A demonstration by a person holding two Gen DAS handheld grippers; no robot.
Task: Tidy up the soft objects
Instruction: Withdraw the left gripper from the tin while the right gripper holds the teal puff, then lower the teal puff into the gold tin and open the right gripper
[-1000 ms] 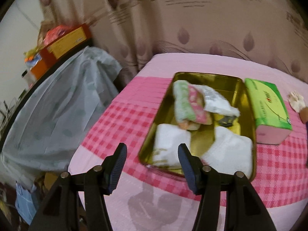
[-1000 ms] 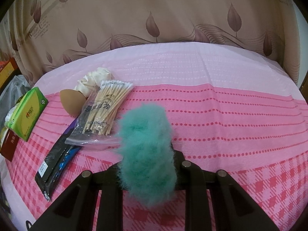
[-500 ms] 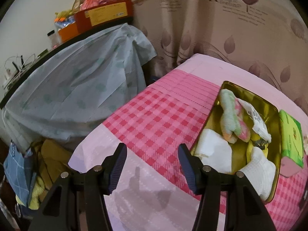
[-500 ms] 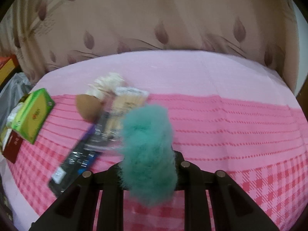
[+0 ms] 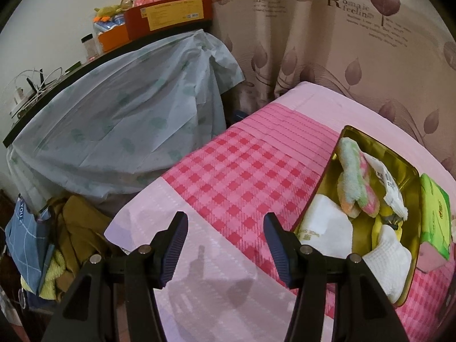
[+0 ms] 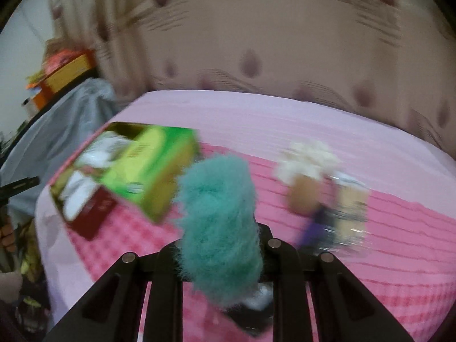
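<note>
Two claws show: the right claw (image 6: pixel 221 245) clamps a teal fluffy ball (image 6: pixel 219 211) above the pink table (image 6: pixel 313 131), with the green tissue box (image 6: pixel 148 171) blurred at ten o'clock. The left claw (image 5: pixel 225 245) gapes empty; the gold tin (image 5: pixel 407 171) of soft cloths lies at two o'clock.

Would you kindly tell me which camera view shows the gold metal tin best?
The left wrist view: the gold metal tin is sharp there, open, with folded cloths visible inside. The right wrist view shows it blurred, largely hidden behind the green tissue box.
</note>
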